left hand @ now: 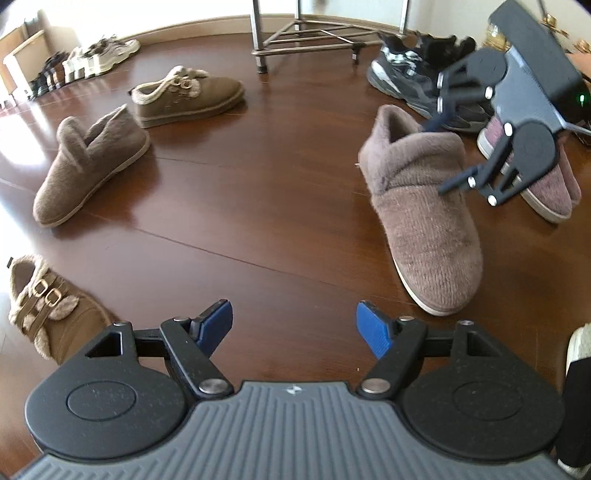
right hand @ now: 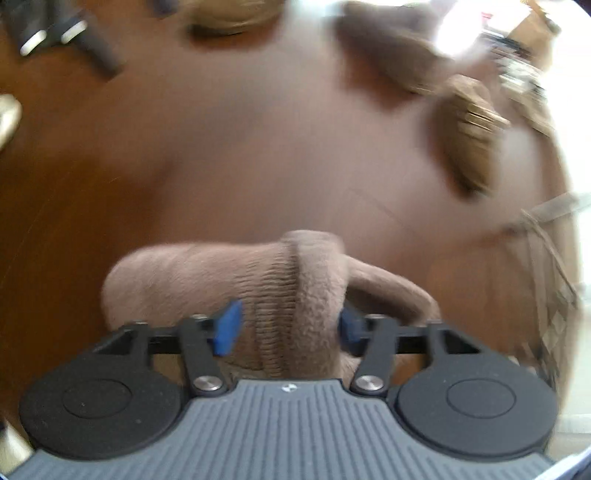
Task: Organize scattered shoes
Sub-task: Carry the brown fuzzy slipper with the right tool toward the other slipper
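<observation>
A taupe knitted slipper (left hand: pixel 424 206) is at the right, its toe toward me. My right gripper (left hand: pixel 441 157) reaches in from the upper right with its fingers over the slipper's folded cuff. In the blurred right wrist view my right gripper (right hand: pixel 288 325) has its blue pads on both sides of the slipper's upper (right hand: pixel 288 295), closed against it. The matching taupe slipper (left hand: pixel 88 166) lies at the left. My left gripper (left hand: pixel 295 325) is open and empty above bare floor.
A brown fur-lined buckle shoe (left hand: pixel 184 96) lies behind the left slipper and its mate (left hand: pixel 48 314) at the lower left. A row of shoes (left hand: pixel 81 62) lines the far left wall. Dark sneakers (left hand: pixel 424 77), a pink slipper (left hand: pixel 543 184) and a metal rack (left hand: pixel 306 33) stand behind.
</observation>
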A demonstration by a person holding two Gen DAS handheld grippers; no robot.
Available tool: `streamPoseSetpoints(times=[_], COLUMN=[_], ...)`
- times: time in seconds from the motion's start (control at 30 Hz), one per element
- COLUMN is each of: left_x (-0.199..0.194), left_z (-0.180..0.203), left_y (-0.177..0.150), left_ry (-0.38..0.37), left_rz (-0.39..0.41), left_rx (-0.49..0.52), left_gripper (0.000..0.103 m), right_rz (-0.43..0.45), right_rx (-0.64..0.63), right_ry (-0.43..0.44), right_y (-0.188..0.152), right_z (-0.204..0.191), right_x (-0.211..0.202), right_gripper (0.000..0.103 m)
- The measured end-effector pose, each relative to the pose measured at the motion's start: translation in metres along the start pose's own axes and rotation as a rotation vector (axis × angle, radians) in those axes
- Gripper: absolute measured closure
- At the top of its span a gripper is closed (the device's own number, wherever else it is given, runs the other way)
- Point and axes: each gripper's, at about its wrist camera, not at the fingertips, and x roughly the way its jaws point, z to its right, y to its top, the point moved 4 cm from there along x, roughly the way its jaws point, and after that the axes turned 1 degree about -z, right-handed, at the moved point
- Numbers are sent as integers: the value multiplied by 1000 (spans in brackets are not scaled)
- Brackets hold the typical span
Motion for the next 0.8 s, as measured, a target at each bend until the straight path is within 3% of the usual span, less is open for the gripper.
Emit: streamPoseSetpoints(times=[0.07, 0.1, 0.2, 0.3, 0.53, 0.7, 0.8], left_x=[2, 3, 5, 17, 56, 80, 88], left_z=[2, 4, 9, 28, 89, 122, 127], left_y=[1, 1, 1, -1, -12, -20, -18], left_ry=[-12, -17, -41, -76, -168, -182, -194], left_rz=[5, 8, 18, 10, -27, -42, -53], left_rx=[9, 13, 31, 113, 300, 398, 391], left_gripper=[27, 27, 27, 28, 28, 28, 28], right_rz=[61, 85, 127, 103, 73, -2, 3], right_rx=[212, 337, 821, 1068, 1231, 1139, 1062], right_ry=[-118, -148, -83, 4, 25, -14, -28], right_y=[-7, -13, -43, -61, -66, -53, -51], right_z=[2, 1, -10, -20, -10, -9, -6], right_x=[-14, -20, -28, -15, 2, 28, 37], right_gripper=[14, 12, 12, 12, 11, 11, 21])
